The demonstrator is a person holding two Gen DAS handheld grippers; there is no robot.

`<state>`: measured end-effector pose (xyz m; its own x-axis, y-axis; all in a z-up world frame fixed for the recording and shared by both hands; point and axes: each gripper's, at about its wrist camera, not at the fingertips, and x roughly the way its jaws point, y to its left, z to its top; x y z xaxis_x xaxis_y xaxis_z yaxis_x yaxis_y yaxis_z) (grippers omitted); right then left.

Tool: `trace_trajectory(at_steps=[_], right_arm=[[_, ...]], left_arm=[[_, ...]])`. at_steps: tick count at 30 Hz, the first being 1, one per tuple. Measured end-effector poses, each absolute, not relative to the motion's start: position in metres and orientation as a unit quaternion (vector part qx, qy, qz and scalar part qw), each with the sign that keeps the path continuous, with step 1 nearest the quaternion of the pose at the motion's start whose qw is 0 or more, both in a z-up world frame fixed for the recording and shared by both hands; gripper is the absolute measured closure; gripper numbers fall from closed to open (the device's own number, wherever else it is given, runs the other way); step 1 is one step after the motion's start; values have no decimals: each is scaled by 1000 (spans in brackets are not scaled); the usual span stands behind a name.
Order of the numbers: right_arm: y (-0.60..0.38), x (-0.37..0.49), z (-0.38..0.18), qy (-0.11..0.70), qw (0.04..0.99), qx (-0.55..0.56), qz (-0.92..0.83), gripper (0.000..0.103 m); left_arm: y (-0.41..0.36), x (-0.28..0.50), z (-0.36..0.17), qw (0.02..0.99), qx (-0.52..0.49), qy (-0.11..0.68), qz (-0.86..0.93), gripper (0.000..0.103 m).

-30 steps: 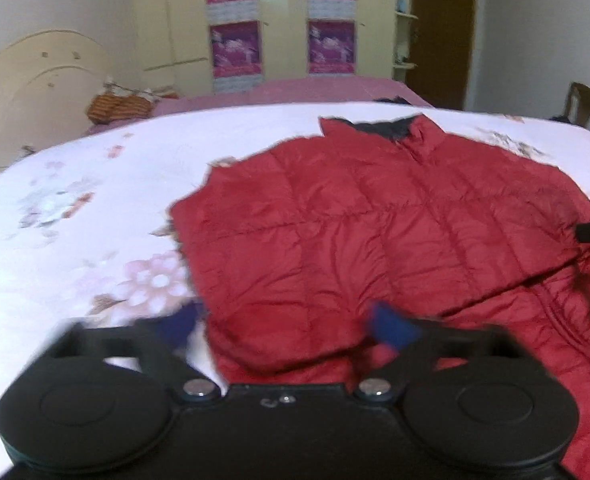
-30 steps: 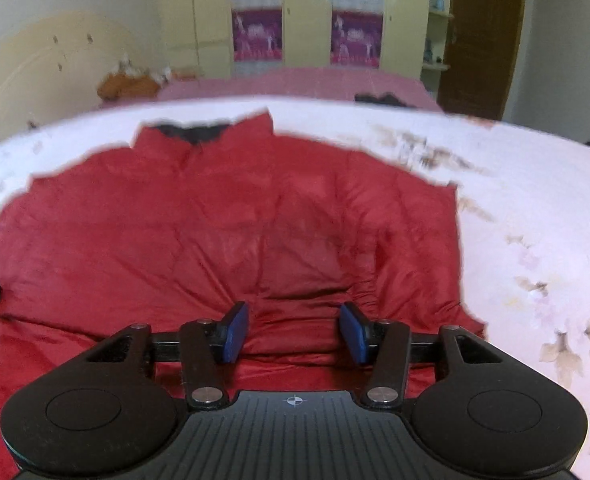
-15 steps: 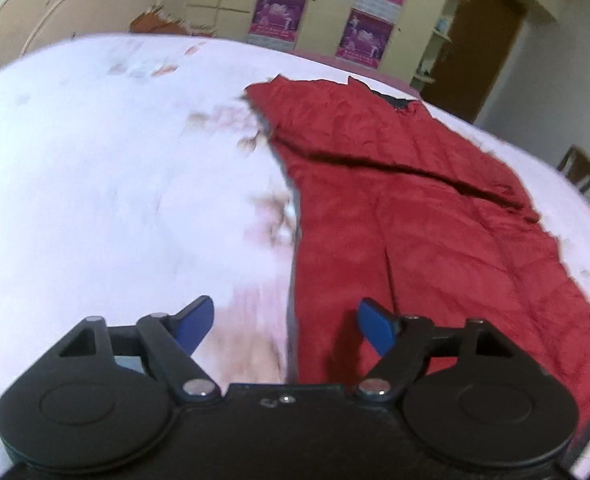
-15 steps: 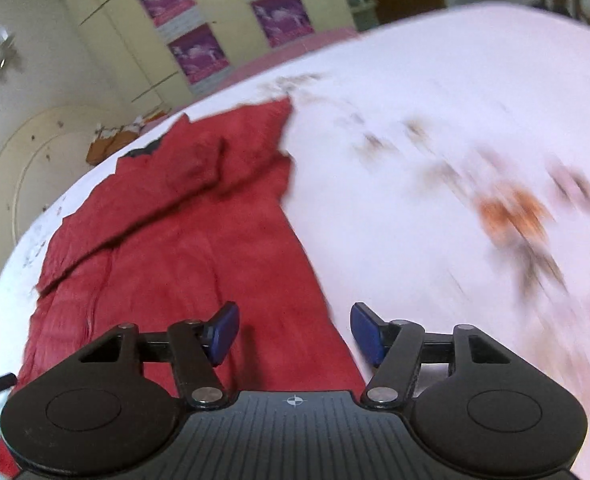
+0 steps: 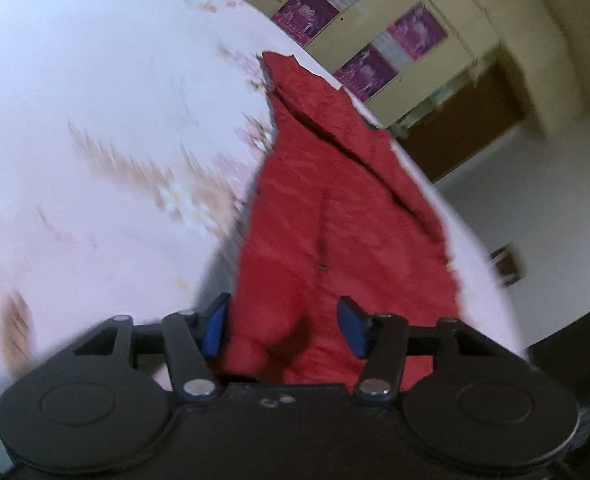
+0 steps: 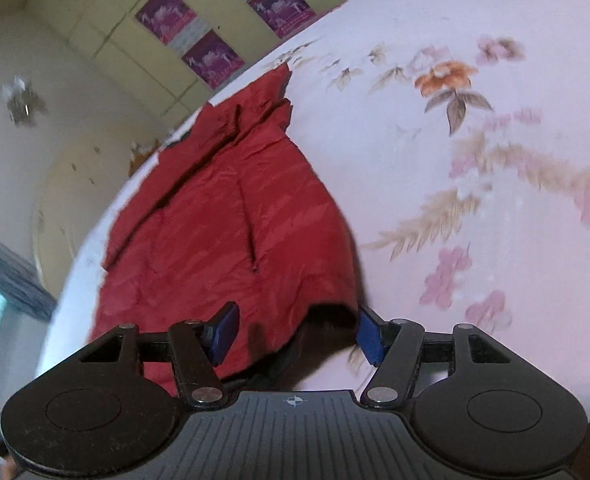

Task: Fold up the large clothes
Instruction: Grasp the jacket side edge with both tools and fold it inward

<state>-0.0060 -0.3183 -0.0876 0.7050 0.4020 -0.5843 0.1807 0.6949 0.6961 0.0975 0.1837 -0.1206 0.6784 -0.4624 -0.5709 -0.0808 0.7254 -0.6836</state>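
two claws closing on the near hem corners

two claws are set at the near end of a red padded jacket [image 5: 335,216], which is laid lengthwise on a bed with a white floral sheet [image 5: 95,140]; its collar end is pointed toward the far wardrobe with purple posters [image 5: 359,12]. in the left wrist view the left claw [image 5: 283,330] is seen about half open and closing, with the near left corner of the hem bunched between the blue pads [image 5: 213,328]; the left pad seems just against the fabric, the right pad apart from it, so no firm hold is shown yet. in the right wrist view the right claw [image 6: 297,334] is likewise half open and closing, and the near right corner of the jacket [image 6: 235,232] is straddled, the hem edge being raised slightly off the sheet between the pads without being pinched.

the step in hand is judged to be the gripping of both hem corners ahead of a lengthwise fold; a panel or sleeve appears already laid across the upper body. the next move calls for both corners to be fully pinched through all the padded layers, then lifted together and carried toward the collar, so that the hem is kept level and the slippery shell is not dropped.
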Motion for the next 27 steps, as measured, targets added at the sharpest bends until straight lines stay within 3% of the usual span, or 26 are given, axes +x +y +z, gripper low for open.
trace_trajectory(at_steps=[4, 6, 7, 8, 9, 12, 16, 22, 27], right_arm=[[-327, 8, -106, 367, 810, 453, 64, 78], [-335, 10, -114, 349, 796, 492, 57, 78], [-338, 11, -116, 344, 790, 504, 53, 84], [-339, 12, -117, 346, 790, 505, 49, 90], [-338, 14, -113, 346, 795, 495, 49, 96], [-334, 3, -86, 317, 828, 456, 77, 97], [-334, 23, -96, 392, 818, 419, 47, 97], [-340, 34, -34, 308, 858, 404, 72, 97], [-339, 83, 25, 250, 884, 379, 106, 97]], left_arm=[[178, 105, -130, 836, -389, 370, -110, 54], [176, 112, -133, 834, -397, 368, -105, 67], [174, 114, -135, 837, -392, 370, -97, 91], [173, 114, -136, 839, -391, 369, -85, 95], [173, 111, -135, 840, -402, 354, -85, 96], [169, 99, -126, 858, -383, 332, -78, 97], [171, 109, -140, 837, -401, 369, -55, 97], [172, 113, -79, 866, -391, 301, -85, 97], [171, 162, -31, 884, -380, 247, -114, 97]])
